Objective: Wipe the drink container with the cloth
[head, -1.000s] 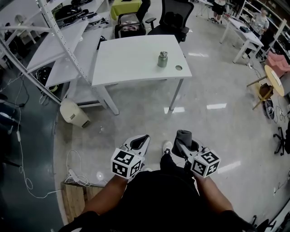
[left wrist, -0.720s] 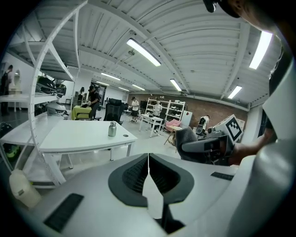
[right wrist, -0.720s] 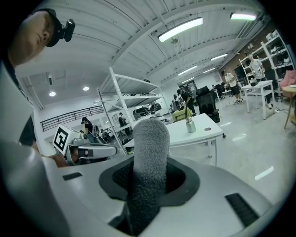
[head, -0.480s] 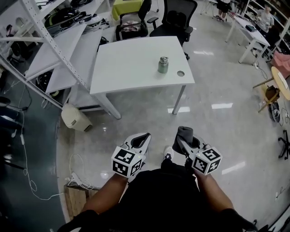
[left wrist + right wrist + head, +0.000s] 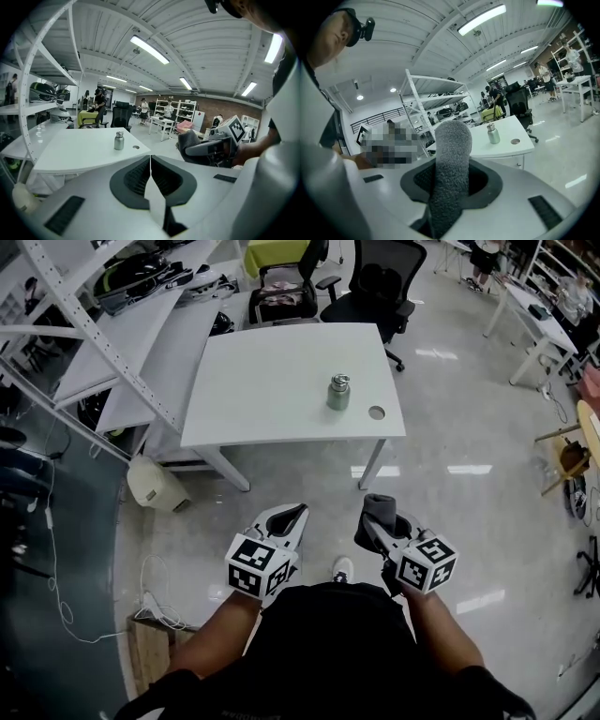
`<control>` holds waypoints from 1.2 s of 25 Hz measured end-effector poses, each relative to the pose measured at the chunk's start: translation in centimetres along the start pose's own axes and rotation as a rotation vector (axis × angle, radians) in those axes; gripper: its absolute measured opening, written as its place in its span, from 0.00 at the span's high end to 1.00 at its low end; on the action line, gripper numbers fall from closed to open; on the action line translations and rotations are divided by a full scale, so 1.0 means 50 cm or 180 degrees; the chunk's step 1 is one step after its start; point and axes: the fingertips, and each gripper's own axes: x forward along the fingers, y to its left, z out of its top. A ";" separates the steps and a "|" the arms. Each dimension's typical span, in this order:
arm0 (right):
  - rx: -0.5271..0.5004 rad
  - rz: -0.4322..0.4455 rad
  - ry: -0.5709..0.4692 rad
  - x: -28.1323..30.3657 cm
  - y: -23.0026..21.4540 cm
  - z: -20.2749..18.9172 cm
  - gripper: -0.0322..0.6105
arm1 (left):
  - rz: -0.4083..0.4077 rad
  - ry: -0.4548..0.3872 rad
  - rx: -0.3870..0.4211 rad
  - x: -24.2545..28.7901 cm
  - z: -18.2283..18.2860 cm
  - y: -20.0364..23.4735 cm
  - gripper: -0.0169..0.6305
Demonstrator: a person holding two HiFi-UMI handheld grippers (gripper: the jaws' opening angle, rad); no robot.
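A small silver-green drink container [image 5: 337, 392] stands upright on the white table [image 5: 262, 381], near its right side; it also shows as the container [image 5: 119, 140] and the container [image 5: 492, 134] in the gripper views. My right gripper [image 5: 375, 523] is shut on a folded grey cloth [image 5: 379, 516], which rises between its jaws as the cloth [image 5: 448, 173]. My left gripper [image 5: 284, 522] is shut with nothing in it. Both are held low in front of the person, well short of the table.
A round cable hole [image 5: 376, 412] lies in the table right of the container. White shelving [image 5: 84, 324] stands left, a beige bin [image 5: 153, 482] sits by the table leg, black office chairs [image 5: 375, 287] stand behind. Cables [image 5: 56, 615] trail on the floor at left.
The table and container have drawn a little closer and lower in the head view. Both grippers stay as they were, the right still gripping the cloth.
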 end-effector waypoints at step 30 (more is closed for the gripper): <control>0.0083 0.0019 0.0034 0.122 -0.227 0.092 0.78 | -0.0015 0.0115 -0.0049 0.257 0.073 0.100 0.95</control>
